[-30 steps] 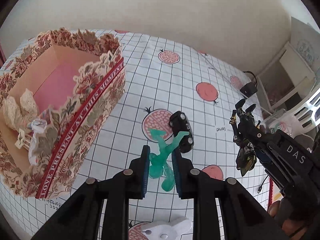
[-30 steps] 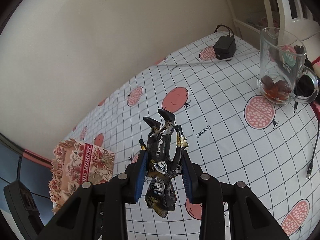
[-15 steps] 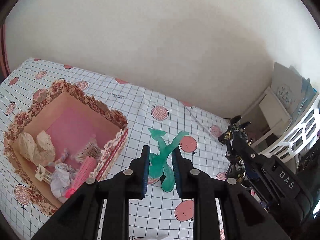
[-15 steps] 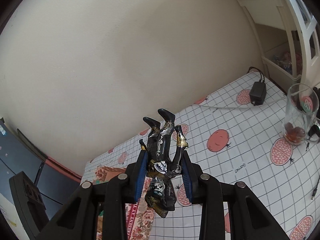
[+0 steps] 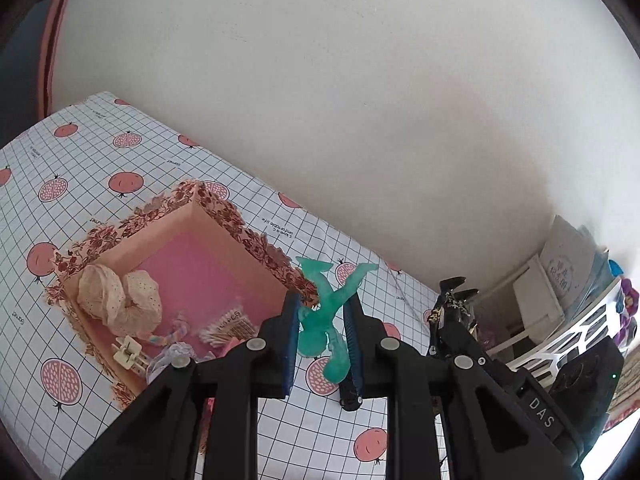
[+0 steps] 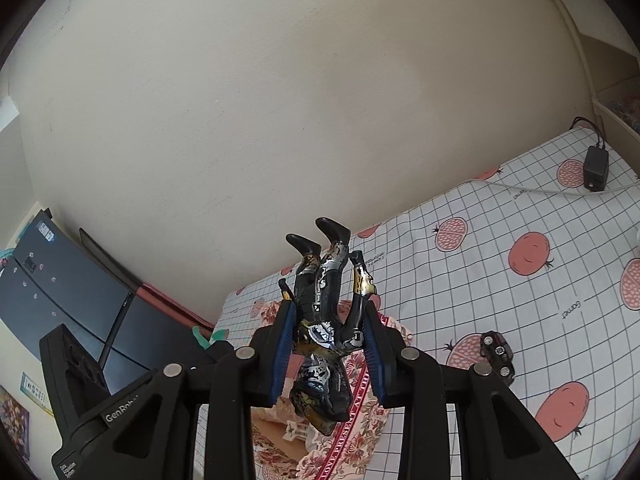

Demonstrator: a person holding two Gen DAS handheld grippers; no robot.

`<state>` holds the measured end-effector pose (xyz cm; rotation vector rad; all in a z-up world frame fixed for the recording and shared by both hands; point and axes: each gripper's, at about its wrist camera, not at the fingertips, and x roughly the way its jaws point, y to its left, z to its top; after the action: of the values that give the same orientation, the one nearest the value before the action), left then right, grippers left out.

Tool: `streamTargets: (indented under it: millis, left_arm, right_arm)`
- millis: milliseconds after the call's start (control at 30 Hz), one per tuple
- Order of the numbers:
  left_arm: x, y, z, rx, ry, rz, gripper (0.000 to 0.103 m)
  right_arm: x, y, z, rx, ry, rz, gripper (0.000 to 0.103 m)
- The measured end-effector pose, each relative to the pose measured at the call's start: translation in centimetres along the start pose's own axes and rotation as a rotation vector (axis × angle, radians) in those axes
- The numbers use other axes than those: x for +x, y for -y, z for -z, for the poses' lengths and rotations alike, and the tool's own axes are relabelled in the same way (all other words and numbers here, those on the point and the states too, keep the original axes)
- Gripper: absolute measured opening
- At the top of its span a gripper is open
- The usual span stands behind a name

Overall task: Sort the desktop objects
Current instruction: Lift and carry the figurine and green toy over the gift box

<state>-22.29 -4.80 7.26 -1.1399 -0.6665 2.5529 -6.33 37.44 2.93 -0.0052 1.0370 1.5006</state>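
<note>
The left gripper is clamped on a translucent green figure, its blue pads pressing the torso while the legs splay forward; the right gripper is likewise closed on a black, silver and gold figure, held head-down with its boots pointing away from the camera. Over the last second both grippers have risen and tilted, so the tablecloth that filled the views a second ago now sits lower and the wall takes up most of each picture. The floral gift box, which was off to the left side, now lies just below and ahead of the left gripper, its pink floor holding lace bundles, cotton buds and a hair clip. In the right wrist view the same box shows directly under the dark figure. A small black toy car remains on the cloth to the right. Both figures look carried toward the box, so release over it seems the next step
</note>
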Motion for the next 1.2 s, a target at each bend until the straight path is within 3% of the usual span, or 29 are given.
streamTargets:
  millis: [267,633,967,1200]
  left_arm:
    - [-1.2,-3.7,-0.4,-0.091,0.040,-0.050,0.023]
    - [-1.5,-5.3,0.0,-0.117,0.057,-0.109,0.023]
    - [-0.5,-7.2,0.8,-0.177,0.036,-0.144,0.023]
    - [2.4,-9.8,2.3,-0.269,-0.057,-0.186,0.021]
  right_arm:
    - [2.5,-2.3,2.1,-0.030,-0.069,-0.023,0.036]
    - [5.7,-5.2,4.6,-0.112,-0.134,-0.031,0.036]
    - [8.0,-5.4,6.3,-0.142,-0.183,-0.007,0.036]
    - [10.0,-5.2,7.6,-0.158,-0.231,0.026,0.036]
